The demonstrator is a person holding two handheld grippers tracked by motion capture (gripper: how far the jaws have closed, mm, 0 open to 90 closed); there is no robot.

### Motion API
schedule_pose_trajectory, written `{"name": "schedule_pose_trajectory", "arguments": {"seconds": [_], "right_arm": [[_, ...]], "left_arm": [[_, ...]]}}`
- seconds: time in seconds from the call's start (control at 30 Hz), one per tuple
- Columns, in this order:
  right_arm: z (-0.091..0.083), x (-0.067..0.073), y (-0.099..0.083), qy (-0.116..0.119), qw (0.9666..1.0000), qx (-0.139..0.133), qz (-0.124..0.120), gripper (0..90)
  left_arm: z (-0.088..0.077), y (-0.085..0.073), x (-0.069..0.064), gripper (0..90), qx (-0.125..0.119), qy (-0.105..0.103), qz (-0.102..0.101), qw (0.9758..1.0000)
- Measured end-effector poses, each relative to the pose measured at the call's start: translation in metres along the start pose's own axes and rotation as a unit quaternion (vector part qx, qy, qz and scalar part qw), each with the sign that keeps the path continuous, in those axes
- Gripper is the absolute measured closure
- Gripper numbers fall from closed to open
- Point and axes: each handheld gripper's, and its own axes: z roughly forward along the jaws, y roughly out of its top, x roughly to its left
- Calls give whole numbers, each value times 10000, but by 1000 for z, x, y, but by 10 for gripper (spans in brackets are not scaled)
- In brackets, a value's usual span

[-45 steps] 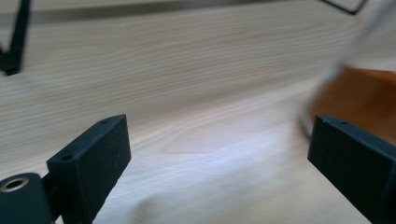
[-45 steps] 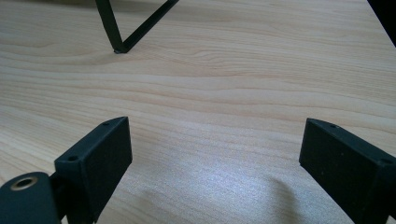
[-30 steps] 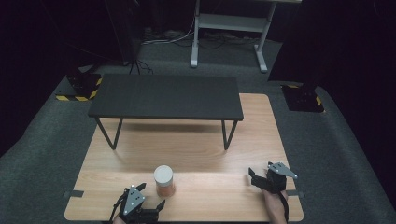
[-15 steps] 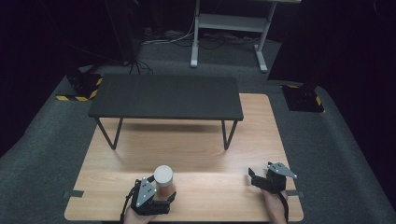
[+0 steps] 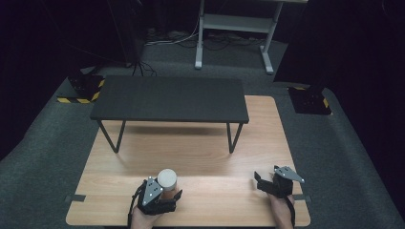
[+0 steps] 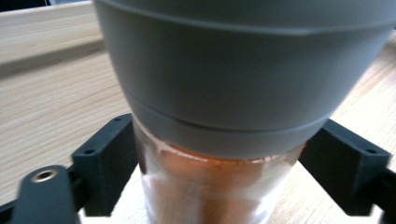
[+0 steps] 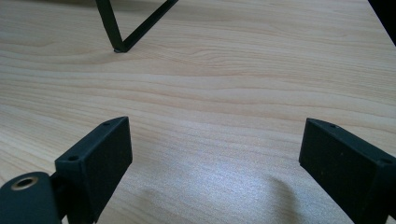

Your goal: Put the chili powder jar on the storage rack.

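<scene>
A clear jar (image 5: 167,182) with a pale grey lid and orange-brown contents stands upright near the front edge of the wooden board (image 5: 191,152). My left gripper (image 5: 165,194) is open, one jaw on each side of the jar's clear body. In the left gripper view the jar (image 6: 219,140) sits between the two jaws of the left gripper (image 6: 217,163), very close to both. I cannot tell whether they touch it. At the front right my right gripper (image 5: 261,183) is open above bare wood, with nothing between the jaws of the right gripper (image 7: 215,154).
A low black table (image 5: 169,98) on thin angled legs stands across the back half of the board. One leg's foot (image 7: 116,46) shows ahead of the right gripper. Grey carpet surrounds the board, with dark equipment and a metal stand (image 5: 234,28) behind.
My left gripper has moved forward and to the right, up to the jar, and its jaws now stand either side of it. The right gripper has stayed still.
</scene>
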Motion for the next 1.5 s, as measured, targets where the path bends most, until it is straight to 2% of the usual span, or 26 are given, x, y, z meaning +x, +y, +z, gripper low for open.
{"name": "schedule_pose_trajectory", "arguments": {"seconds": [0.33, 0.83, 0.93, 1.1, 1.27, 1.5], "right_arm": [[0, 1, 1, -14, 10000, 24, -17, 97], [1, 1, 1, -12, 10000, 30, -24, 97], [1, 1, 1, -8, 10000, 30, -23, 97], [1, 1, 1, 4, 10000, 30, -44, 98], [1, 0, 1, 11, 10000, 21, -33, 98], [0, 0, -1, 24, 10000, -21, -9, 97]], "left_arm": [[-2, -4, 0, 298, -94, 87, -29, 9999], [-2, -11, 4, 311, -245, 20, -34, 9997], [-2, -16, 8, 312, -340, -63, -16, 9994], [-5, -18, 11, 314, -408, -91, -109, 9991], [-9, -7, 11, 314, -426, -78, -6, 9991], [-8, 17, 12, 314, -303, -85, 74, 9995]]}}
